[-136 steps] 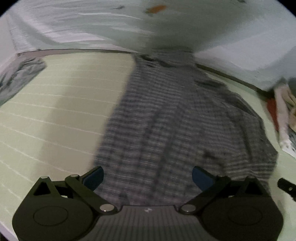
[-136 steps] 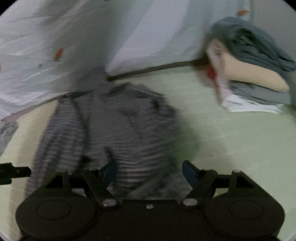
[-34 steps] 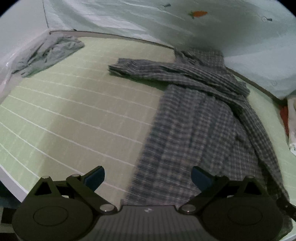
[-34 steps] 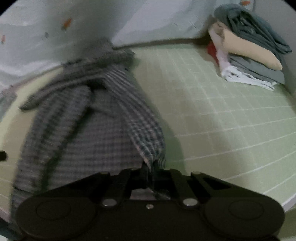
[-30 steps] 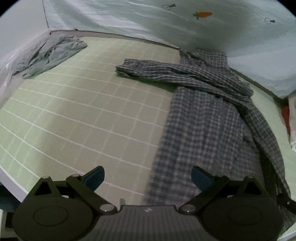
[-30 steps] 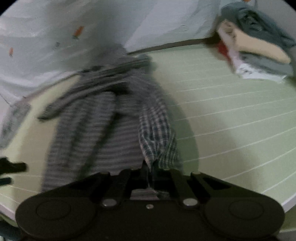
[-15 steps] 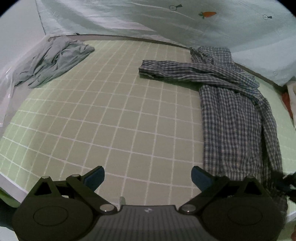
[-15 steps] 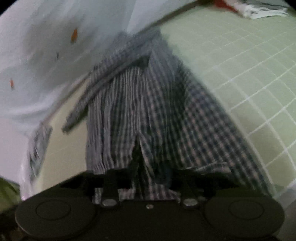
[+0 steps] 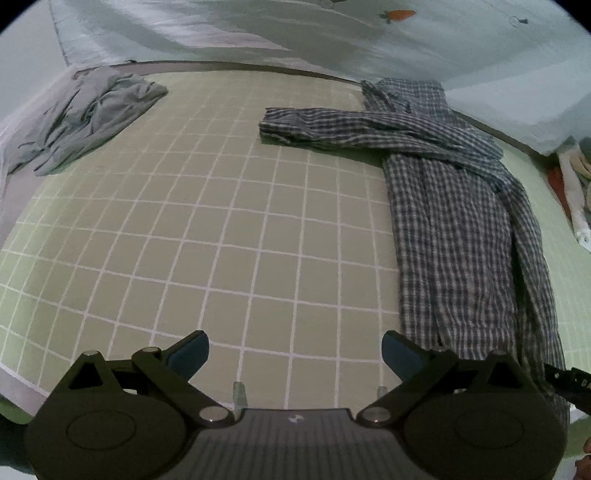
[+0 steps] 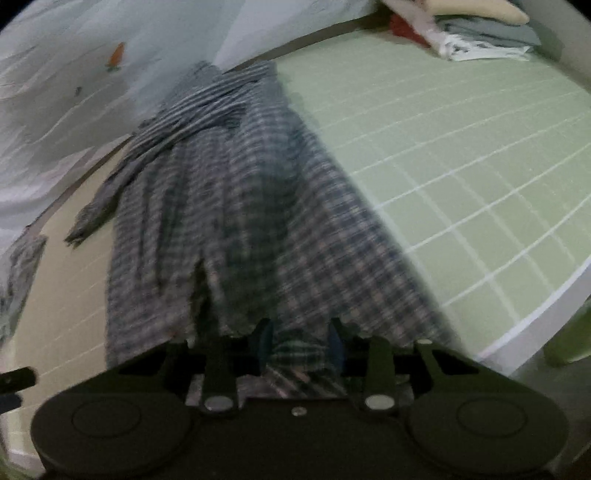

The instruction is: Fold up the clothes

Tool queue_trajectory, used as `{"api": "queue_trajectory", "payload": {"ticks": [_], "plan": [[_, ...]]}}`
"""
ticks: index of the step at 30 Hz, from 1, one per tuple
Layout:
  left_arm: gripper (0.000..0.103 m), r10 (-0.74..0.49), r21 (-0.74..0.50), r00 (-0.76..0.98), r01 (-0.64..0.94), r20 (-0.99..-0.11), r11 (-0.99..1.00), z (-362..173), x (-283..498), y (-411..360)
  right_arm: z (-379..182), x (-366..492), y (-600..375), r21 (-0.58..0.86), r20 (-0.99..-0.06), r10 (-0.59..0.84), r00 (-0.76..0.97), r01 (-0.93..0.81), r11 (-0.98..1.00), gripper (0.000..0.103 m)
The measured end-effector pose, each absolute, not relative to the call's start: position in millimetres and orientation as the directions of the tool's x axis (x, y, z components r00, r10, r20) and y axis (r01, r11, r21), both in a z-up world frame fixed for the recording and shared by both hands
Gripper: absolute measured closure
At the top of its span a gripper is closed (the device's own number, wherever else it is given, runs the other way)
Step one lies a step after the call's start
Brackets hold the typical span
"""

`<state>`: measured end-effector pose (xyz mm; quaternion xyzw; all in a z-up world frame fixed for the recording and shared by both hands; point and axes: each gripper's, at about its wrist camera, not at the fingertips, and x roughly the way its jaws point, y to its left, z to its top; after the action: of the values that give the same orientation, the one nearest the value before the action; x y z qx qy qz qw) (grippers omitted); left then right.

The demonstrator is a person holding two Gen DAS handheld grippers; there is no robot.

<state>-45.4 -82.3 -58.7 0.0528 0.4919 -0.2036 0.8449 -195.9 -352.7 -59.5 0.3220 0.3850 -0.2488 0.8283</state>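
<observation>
The shirt (image 10: 236, 229) now lies flat on the table (image 9: 207, 236), right tool (image 10: 300, 341) closing around its hem, left tool (image 9: 295, 350) spread and empty

Green mat (image 9: 221, 229) with a white grid covers the work surface; its white edge (image 10: 535, 310) curves along the near right side in the right wrist view. Pale sheet (image 9: 258, 33) hangs behind as a backdrop, printed with a small orange carrot (image 9: 402, 14), also seen in the right wrist view (image 10: 117, 55). A dark strip (image 9: 221, 66) runs where the backdrop meets the mat. Right wrist view is blurred.
</observation>
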Motion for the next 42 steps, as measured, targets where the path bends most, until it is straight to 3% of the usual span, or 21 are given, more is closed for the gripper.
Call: {"api": "queue_trajectory", "payload": {"ticks": [5, 10, 14, 19, 29, 32, 36, 42], "plan": [[0.004, -0.288, -0.104, 0.424, 0.406, -0.858, 0.908, -62, -46, -81, -55, -191, -338, 0.446, -0.768, -0.045, 0.638, 0.584, 0.678, 0.067], [0.004, -0.286, -0.11, 0.416, 0.397, -0.863, 0.911, -65, -46, -81, -43, -200, -338, 0.46, -0.739, -0.082, 0.669, 0.589, 0.664, 0.062], [0.004, -0.285, -0.122, 0.414, 0.378, -0.864, 0.918, -67, -42, -86, -54, -200, -350, 0.462, -0.767, -0.08, 0.637, 0.634, 0.619, 0.058], [0.004, -0.282, -0.141, 0.425, 0.334, -0.86, 0.932, -64, -32, -100, -62, -191, -357, 0.499, -0.773, 0.02, 0.635, 0.588, 0.637, 0.059], [0.004, -0.197, -0.113, 0.48, 0.199, -0.855, 0.974, -42, 6, -124, -23, -135, -427, 0.409, -0.739, -0.099, 0.666, 0.56, 0.72, 0.044], [0.004, -0.162, -0.097, 0.497, 0.154, -0.853, 0.983, -34, 31, -126, -7, -108, -446, 0.393, -0.722, -0.12, 0.682, 0.546, 0.739, 0.033], [0.004, -0.13, -0.07, 0.517, 0.134, -0.846, 0.988, -32, 68, -128, 7, -58, -465, 0.36, -0.69, -0.157, 0.707, 0.523, 0.772, 0.03], [0.004, -0.153, -0.118, 0.523, 0.1, -0.838, 0.988, -46, 145, -137, 0, 14, -509, 0.454, -0.666, -0.169, 0.726, 0.575, 0.681, 0.025]]}}
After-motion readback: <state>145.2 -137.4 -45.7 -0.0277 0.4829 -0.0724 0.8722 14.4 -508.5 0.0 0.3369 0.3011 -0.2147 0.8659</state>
